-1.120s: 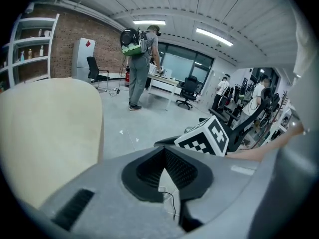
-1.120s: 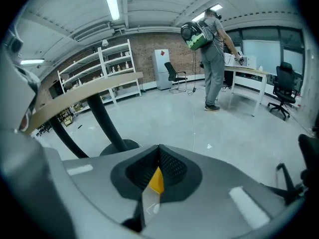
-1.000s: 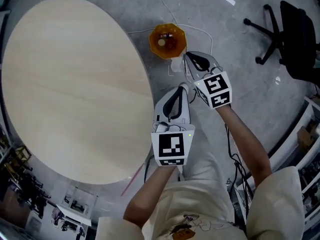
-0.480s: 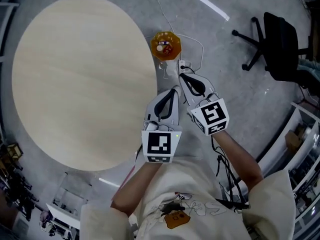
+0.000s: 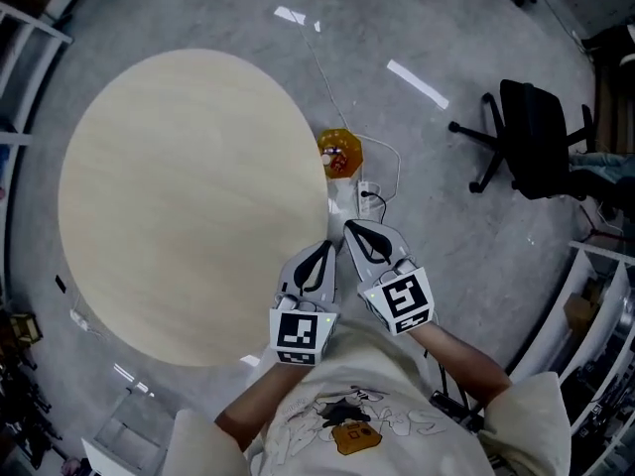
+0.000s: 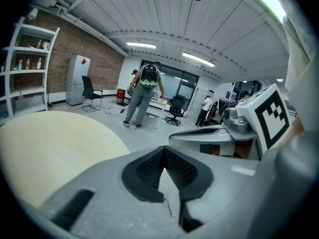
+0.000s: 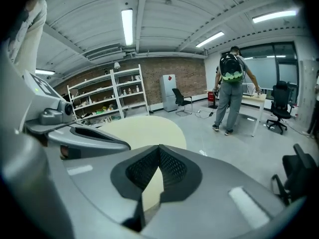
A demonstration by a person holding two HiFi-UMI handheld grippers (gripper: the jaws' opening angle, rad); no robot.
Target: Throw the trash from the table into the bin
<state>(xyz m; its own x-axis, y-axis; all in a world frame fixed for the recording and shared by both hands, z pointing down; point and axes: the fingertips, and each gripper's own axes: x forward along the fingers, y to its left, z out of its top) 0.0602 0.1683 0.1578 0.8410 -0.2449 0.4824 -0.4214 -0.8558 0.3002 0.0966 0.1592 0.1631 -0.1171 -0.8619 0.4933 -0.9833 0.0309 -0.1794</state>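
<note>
My left gripper (image 5: 320,249) and right gripper (image 5: 359,230), jaws pressed together and empty, have drawn back; the bin (image 5: 340,153) now lies well beyond their tips. The table (image 5: 189,206) beside them is bare: task likely complete.

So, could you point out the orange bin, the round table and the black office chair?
orange bin (image 5: 327,144), head view, its orange wall.
round table (image 5: 189,206), head view, bare middle of its top.
black office chair (image 5: 534,142), head view, its black upholstered part.
</note>
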